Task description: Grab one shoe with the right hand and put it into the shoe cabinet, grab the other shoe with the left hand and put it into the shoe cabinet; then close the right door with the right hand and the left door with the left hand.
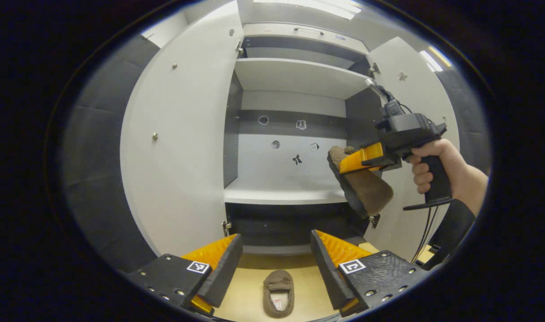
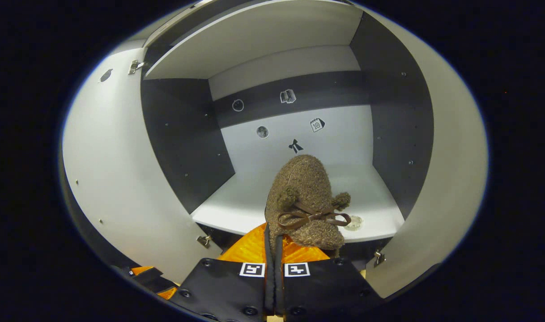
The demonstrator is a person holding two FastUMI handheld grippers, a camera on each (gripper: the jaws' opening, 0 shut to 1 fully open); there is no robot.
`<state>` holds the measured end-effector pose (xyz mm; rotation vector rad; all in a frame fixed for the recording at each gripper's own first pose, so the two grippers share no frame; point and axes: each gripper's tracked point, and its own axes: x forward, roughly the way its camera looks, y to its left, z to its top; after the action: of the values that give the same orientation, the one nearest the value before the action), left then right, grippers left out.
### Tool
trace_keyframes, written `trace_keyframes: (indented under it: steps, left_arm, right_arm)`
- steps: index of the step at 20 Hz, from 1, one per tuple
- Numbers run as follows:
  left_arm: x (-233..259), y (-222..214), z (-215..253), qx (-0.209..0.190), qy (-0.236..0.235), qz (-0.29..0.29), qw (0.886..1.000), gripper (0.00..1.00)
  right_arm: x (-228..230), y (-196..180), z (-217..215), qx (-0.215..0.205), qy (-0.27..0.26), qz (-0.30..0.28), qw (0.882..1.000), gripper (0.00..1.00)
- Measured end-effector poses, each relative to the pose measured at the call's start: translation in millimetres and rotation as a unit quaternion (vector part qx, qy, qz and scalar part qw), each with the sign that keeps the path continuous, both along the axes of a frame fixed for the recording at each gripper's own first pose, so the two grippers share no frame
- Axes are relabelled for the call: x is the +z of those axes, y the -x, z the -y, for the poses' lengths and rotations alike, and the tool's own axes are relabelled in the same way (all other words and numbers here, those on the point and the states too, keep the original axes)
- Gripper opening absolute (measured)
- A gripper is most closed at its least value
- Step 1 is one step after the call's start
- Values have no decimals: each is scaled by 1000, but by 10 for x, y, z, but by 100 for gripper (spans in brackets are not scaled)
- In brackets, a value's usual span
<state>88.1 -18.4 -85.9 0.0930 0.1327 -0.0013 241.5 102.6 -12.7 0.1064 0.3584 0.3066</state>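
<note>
Now the right gripper, clamped on the brown slipper, points it toe-first at the middle shelf just ahead. The left gripper hangs spread wide, the second slipper lying lengthwise on the floor between its fingers' line.

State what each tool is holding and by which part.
The right tool grips a brown slipper by its heel-end edge, toe pointing into the cabinet. The left tool holds nothing, jaws open.

At the bottom of the left gripper view, the left hand-held gripper has black textured plates studded with silver screws, each bearing a square black-and-white marker. At right of that frame, a hand wraps the right hand-held gripper, a black pistol-grip body trailing thin black cables, above a dark sleeve.
</note>
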Motion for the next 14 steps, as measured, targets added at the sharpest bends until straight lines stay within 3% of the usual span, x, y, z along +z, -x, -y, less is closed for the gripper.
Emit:
trace_keyframes:
  steps: [7, 8, 10, 14]
  left_arm:
    - [-15, 38, -152, 30, -3, -3, 1000, 89]
    - [-18, 35, -184, 38, -2, -3, 999, 92]
    - [-43, 49, -235, 52, 4, -4, 999, 89]
    - [-78, 99, -271, 72, 13, -7, 997, 93]
  right_arm:
    - [229, -861, 259, -49, 24, 65, 996, 2]
    - [290, -981, 291, -55, 23, 77, 995, 2]
    - [343, -1190, 351, -68, 21, 95, 993, 2]
    - [186, -1401, 456, -93, 30, 90, 991, 2]
